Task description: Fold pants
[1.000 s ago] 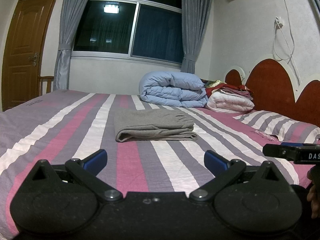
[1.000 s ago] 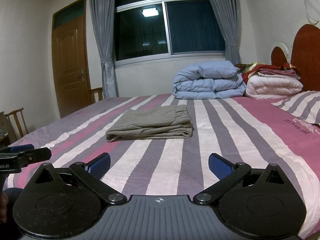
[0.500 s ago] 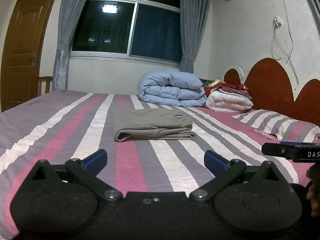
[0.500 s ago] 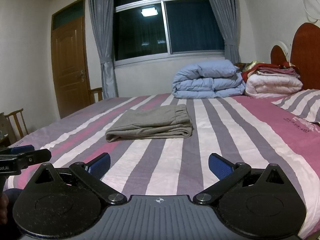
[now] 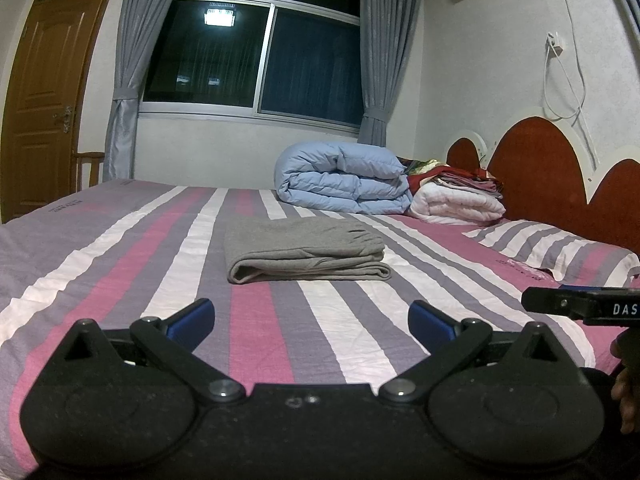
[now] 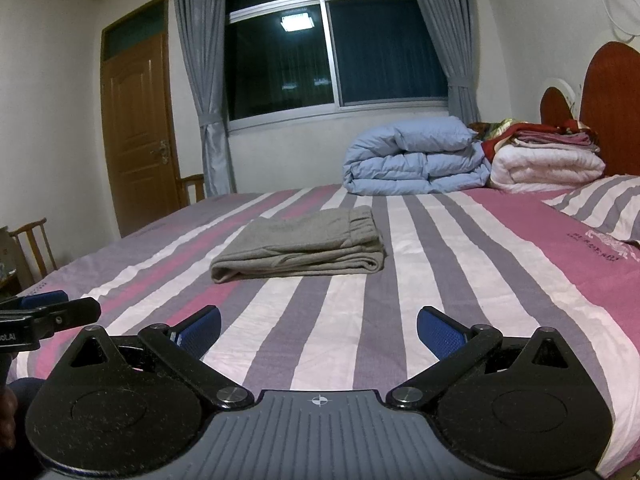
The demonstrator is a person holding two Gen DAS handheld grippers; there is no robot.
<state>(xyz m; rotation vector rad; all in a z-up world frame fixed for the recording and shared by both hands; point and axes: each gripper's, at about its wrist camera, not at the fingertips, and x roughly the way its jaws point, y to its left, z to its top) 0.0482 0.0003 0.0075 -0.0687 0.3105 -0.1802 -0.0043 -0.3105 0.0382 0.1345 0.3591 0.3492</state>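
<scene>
Both grippers fill the bottom of their frames with blue pads spread wide, holding nothing: the left gripper and the right gripper hover above the striped bedspread, well short of the pants. Those grey pants lie folded into a flat bundle at the centre of each frame (elastic waistband toward the right). Behind them, right of centre, a rolled blue duvet touches a white quilt beside the red headboard.

Grey pants, folded flat, mid-bed on the striped cover.
</scene>
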